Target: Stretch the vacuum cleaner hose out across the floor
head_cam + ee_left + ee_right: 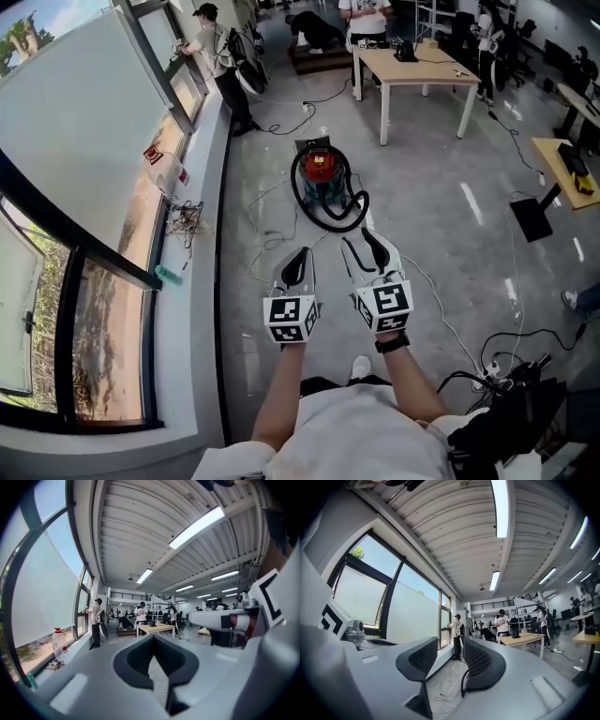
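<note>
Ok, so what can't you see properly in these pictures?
Head view: the hose coils round the vacuum cleaner; its free end is too small to find.
Left gripper view: the shut left hand-held gripper hides the near floor, so no vacuum.
Right gripper view: the open right hand-held gripper hides most floor too.

The vacuum cleaner [322,169] sits on the floor [262,169], with its hose [330,225] curled around it. The left gripper [300,253] and right gripper [361,242] are side by side, near it. A table [412,64] stands behind, to the right. A bottle [169,173] is on the window ledge [204,197] at the left.
</note>
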The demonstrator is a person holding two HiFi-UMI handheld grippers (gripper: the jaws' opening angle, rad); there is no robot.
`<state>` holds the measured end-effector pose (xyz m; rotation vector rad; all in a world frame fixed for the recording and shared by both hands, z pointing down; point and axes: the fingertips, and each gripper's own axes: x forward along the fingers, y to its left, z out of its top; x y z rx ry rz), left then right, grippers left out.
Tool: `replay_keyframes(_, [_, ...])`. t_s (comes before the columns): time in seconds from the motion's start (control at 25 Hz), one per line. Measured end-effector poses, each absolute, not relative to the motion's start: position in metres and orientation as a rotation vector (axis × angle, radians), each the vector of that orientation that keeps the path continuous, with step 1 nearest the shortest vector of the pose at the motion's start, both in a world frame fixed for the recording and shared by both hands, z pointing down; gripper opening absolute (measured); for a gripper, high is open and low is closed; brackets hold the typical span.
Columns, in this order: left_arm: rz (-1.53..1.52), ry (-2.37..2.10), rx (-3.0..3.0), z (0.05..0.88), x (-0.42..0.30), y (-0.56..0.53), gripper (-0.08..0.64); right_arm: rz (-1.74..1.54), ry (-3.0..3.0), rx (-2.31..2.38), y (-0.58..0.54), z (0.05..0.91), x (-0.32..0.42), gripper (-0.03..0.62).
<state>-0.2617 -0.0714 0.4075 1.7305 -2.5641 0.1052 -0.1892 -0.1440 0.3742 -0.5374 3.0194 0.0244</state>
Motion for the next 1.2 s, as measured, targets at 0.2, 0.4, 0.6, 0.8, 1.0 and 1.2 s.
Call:
replay_keyframes(0.2, [0.146,-2.456,1.739,0.438,-0.267,-0.127,0.003,-0.034,3.081,-0.600,-0.190,0.405,-0.194,0.147])
replay_keyframes(0.4, [0.152,-2.412,1.785,0.449,-0.283,-0.177,0.002,-0.060,3.099,-0.670,-0.236,0.425,-0.211,0.078])
replay_keyframes(0.6, [0.123,-2.362,1.768,0.473,-0.327,-0.236,0.003,-0.039,3.141,-0.718,-0.283,0.445,-0.244,0.029])
replay_keyframes(0.8, [0.048,-2.350,1.796,0.469,-0.380,-0.323,0.003,-0.004,3.164,-0.764,-0.364,0.446,-0.294,-0.002])
replay_keyframes(1.0, [0.000,-2.339,1.818,0.457,-0.457,-0.399,0.003,-0.010,3.200,-0.785,-0.435,0.452,-0.359,-0.002])
replay_keyframes(1.2, [0.027,-2.267,1.849,0.476,-0.524,-0.450,0.002,-0.145,3.261,-0.654,-0.479,0.481,-0.419,-0.002])
